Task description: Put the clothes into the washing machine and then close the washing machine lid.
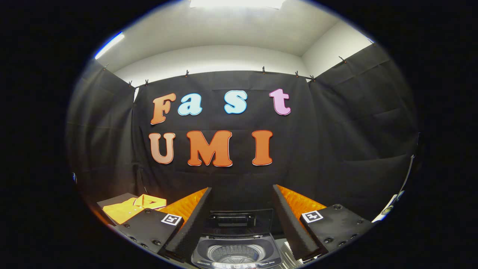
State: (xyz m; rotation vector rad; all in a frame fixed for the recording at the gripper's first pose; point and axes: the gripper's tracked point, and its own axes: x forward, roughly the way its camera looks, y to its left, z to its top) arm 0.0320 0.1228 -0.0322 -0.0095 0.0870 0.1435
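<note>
Your gripper (242, 209) hangs with its jaws spread wide and nothing between the pads; the two fingers (194, 220) stand well apart, angled outward. Straight ahead of them and lower down, framed in the gap between the fingers, sits the washing machine (236, 252), its round drum open to you from above. Its lid (239, 219) stands raised at the back of the opening, upright against the dark cloth wall, so the tub is uncovered. The clothes, a folded yellow shirt (129, 207) with its collar showing, lie off beyond your left finger, on a dark surface (112, 201) beside the machine. The shirt is well apart from the jaws and outside the gap between them, not touched by either finger. The left finger's body partly hides the shirt's nearer edge.
</note>
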